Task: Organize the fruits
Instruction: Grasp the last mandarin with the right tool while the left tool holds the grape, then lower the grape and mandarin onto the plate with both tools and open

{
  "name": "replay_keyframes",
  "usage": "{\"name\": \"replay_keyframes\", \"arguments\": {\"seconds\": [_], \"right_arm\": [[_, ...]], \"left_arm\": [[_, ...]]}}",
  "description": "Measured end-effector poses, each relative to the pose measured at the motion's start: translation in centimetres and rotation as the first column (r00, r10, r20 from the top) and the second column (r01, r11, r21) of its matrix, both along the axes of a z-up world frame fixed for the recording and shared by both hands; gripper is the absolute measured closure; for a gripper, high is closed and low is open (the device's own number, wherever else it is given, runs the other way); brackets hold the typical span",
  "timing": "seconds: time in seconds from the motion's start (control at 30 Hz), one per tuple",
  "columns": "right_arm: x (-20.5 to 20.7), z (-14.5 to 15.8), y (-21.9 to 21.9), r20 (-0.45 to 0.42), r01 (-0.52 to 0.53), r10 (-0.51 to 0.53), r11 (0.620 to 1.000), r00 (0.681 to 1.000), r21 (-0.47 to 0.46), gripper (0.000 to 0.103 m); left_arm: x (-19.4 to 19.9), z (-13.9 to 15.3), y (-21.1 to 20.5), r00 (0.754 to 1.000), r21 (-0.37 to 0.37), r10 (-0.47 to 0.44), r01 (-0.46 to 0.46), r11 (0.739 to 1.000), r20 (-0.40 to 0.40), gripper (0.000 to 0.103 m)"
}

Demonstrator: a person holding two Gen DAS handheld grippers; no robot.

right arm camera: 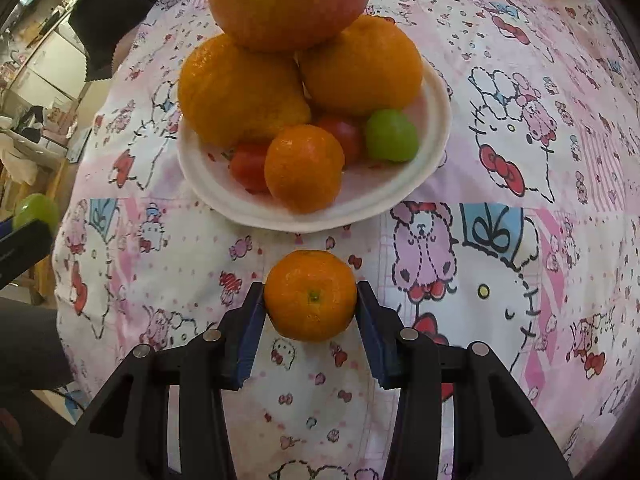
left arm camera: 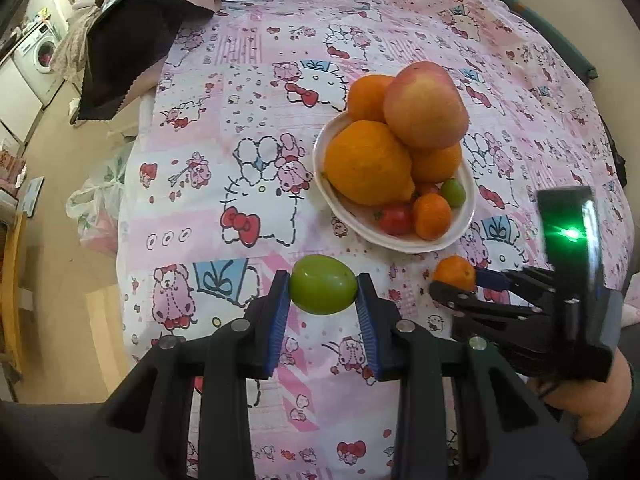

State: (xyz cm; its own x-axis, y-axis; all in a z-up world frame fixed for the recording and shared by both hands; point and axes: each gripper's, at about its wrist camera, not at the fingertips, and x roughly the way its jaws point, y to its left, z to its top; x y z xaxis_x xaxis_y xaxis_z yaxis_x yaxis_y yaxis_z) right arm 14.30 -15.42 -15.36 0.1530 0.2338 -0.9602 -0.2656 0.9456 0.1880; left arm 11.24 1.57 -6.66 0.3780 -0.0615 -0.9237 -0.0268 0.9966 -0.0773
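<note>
My left gripper point(left arm camera: 323, 292) is shut on a green round fruit point(left arm camera: 323, 290) above the patterned cloth, short of the white plate point(left arm camera: 466, 216). My right gripper point(right arm camera: 310, 298) is shut on a small mandarin point(right arm camera: 310, 295) just in front of the plate point(right arm camera: 434, 120); it also shows in the left wrist view point(left arm camera: 456, 280) at the right. The plate holds a pink apple point(left arm camera: 426, 105), large oranges point(left arm camera: 368, 162), a small mandarin point(right arm camera: 304, 168), red tomatoes point(left arm camera: 396, 220) and a green fruit point(right arm camera: 391, 136). The left gripper's green fruit shows at the right wrist view's left edge point(right arm camera: 36, 209).
A pink cartoon-print cloth point(left arm camera: 224, 184) covers the table. A dark cloth point(left arm camera: 120, 52) hangs at the far left corner. The table's left edge drops to the floor with a plastic bag point(left arm camera: 96, 204). A washing machine point(left arm camera: 38, 54) stands far left.
</note>
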Motion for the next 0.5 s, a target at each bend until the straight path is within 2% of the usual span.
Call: {"name": "replay_keyframes", "arguments": {"seconds": [0.3, 0.5], "right_arm": [[-1.8, 3.4, -4.4, 0.034, 0.08, -0.083, 0.993, 0.996, 0.09, 0.056], [-1.6, 7.0, -7.6, 0.089, 0.151, -0.169, 0.973, 0.982, 0.174, 0.056]], "left_arm": [[-0.1, 0.2, -0.4, 1.0, 0.028, -0.006, 0.006, 1.0, 0.026, 0.074], [-0.3, 1.0, -0.5, 0.998, 0.03, -0.013, 0.012, 0.999, 0.064, 0.074]]}}
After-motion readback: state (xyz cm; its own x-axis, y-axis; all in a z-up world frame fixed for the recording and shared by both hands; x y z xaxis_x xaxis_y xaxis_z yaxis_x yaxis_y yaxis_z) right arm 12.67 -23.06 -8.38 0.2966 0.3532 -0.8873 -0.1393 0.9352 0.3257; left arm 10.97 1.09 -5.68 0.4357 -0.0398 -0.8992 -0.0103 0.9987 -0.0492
